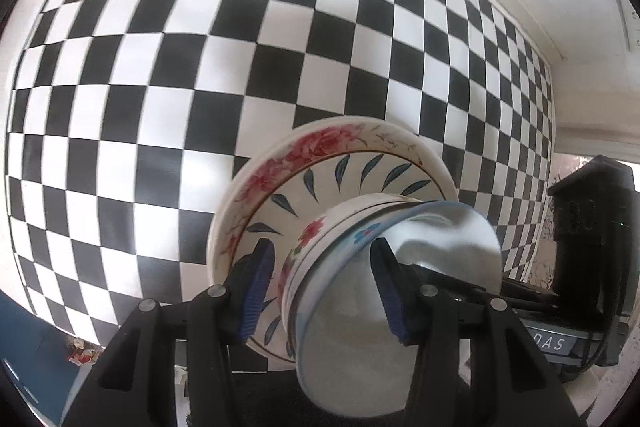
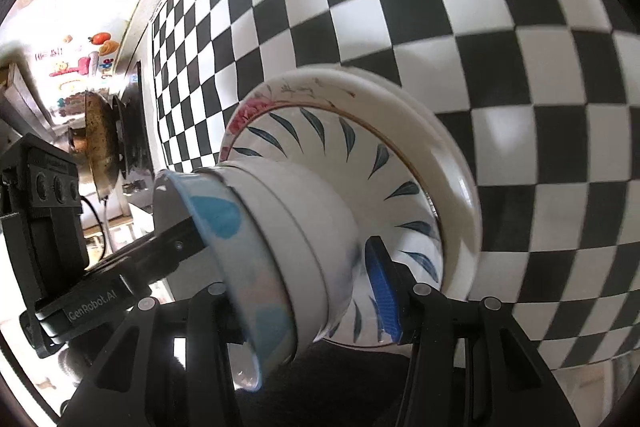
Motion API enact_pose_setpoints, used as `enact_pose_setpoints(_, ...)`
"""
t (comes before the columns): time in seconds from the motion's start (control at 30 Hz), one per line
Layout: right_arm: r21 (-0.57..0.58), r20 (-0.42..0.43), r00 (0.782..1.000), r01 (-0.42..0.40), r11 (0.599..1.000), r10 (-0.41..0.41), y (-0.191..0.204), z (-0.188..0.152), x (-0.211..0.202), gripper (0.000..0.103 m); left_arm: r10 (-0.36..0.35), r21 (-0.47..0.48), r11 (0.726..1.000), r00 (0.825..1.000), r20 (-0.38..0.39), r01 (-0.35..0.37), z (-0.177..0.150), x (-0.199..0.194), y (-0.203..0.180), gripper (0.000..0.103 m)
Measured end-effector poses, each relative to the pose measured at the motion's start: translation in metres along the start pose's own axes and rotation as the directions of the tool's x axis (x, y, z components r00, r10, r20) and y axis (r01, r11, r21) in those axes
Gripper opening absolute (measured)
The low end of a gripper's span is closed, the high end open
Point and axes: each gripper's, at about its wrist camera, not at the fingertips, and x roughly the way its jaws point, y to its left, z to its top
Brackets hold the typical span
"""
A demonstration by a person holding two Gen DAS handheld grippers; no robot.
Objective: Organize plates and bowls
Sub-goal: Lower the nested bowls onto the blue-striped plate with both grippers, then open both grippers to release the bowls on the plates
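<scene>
Your right gripper (image 2: 304, 279) straddles stacked bowls (image 2: 288, 227) nested on leaf-patterned plates (image 2: 400, 163). Checkered surface (image 2: 480, 27) beneath. Left gripper (image 2: 120, 267) opposite.

The right gripper (image 2: 302, 287) has its left fingertip hidden behind the blue-rimmed bowl (image 2: 240, 239); at seven o'clock the stack's (image 1: 332, 227) lower edge is hidden behind the left gripper (image 1: 324, 291); small bits at eight o'clock are too blurred to name

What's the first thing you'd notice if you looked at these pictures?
The black-and-white checkered surface fills almost the whole background in both views. In front of it sits a stack of dishes: a rose-rimmed plate, a dish with blue leaf strokes, then nested bowls, the nearest being a blue-rimmed bowl. The left gripper and right gripper straddle the bowls from either side.
</scene>
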Motion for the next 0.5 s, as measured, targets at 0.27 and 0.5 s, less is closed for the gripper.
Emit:
enact_pose_setpoints(0.27,-0.103,0.131,0.978,0.176,0.979,-0.162,0.028,-0.022,-0.045,0.05,0.148,0.023,0.987,0.968,0.202,-0.156,-0.022,-0.056,-0.003,0.047)
enact_pose_setpoints(0.5,-0.15,0.272,0.925,0.312,0.938,-0.264,0.056,-0.052,-0.083,0.069,0.192,0.043,0.975,0.927,0.321,-0.217,-0.045,-0.097,-0.011,0.049)
